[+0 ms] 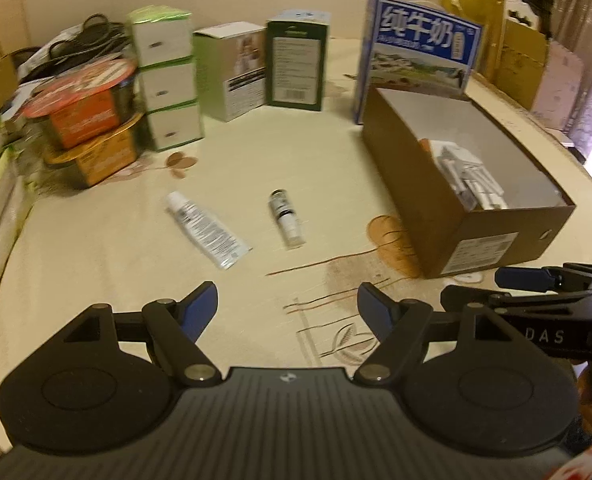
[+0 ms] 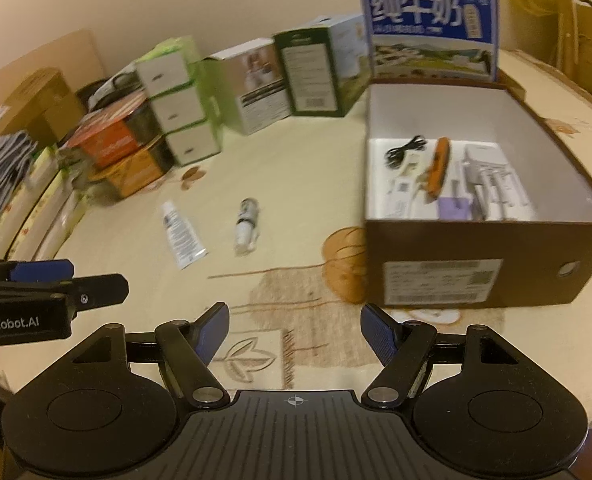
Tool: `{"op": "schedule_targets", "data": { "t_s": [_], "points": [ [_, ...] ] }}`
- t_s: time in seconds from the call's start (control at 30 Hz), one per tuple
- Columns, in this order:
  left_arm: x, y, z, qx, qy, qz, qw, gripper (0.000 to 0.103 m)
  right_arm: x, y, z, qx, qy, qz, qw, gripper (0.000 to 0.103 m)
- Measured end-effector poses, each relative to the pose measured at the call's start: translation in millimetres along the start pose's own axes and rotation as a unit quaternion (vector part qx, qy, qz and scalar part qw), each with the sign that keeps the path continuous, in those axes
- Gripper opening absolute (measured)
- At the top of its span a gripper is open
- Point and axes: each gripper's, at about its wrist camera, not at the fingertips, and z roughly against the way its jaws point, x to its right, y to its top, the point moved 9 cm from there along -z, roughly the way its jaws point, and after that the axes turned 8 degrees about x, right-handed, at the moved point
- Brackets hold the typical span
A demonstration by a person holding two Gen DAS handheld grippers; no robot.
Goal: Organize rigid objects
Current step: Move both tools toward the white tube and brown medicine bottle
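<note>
Overall, a cream tablecloth [image 1: 96,264] fills both views. At right of frame sits the largest container, an open brown box [image 2: 479,264], white inside. Its contents, seen from the right wrist: a black cable [image 2: 403,152], an orange tool [image 2: 435,172], a purple item [image 2: 453,208] and white packets [image 2: 495,188] lying against the right half of the floor. Just behind the box a blue milk carton [image 2: 431,32] stands upright.

Along the top centre stand a dark green box [image 1: 296,64] and a light green box [image 1: 232,72], side by side. Left of them is a stack of three white boxes [image 1: 168,84]; further left, an orange tin [image 1: 84,112] rests on a yellow tin [image 1: 100,156].

On the bare cloth at centre lie the loose items: a white tube [image 1: 206,230] and, just right of it and apart, a small bottle [image 1: 288,218], both flat, well clear of the brown box.

Left gripper [image 1: 288,312]: jaws spread wide, holding nothing, above the cloth at lower frame. Right gripper [image 2: 295,328]: likewise spread wide, holding nothing, touching no item.
</note>
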Motion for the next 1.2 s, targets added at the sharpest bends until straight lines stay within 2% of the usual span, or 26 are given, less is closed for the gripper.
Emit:
{"op": "schedule_targets", "data": {
  "t_s": [0.47,0.8,1.2],
  "points": [
    [-38,-24,12,-0.017,0.041,0.026,0.9987,0.074,-36,-16,-18,-0.029,0.024,0.025,0.999,0.070],
    [-50,-35,4,-0.034,0.047,0.038,0.9976,0.074,-48,-26,-36,-0.051,0.029,0.043,0.997,0.070],
    [-54,-41,-21,-0.056,0.040,0.045,0.9966,0.074,-43,-30,-60,-0.069,0.028,0.044,0.996,0.070]
  ]
}}
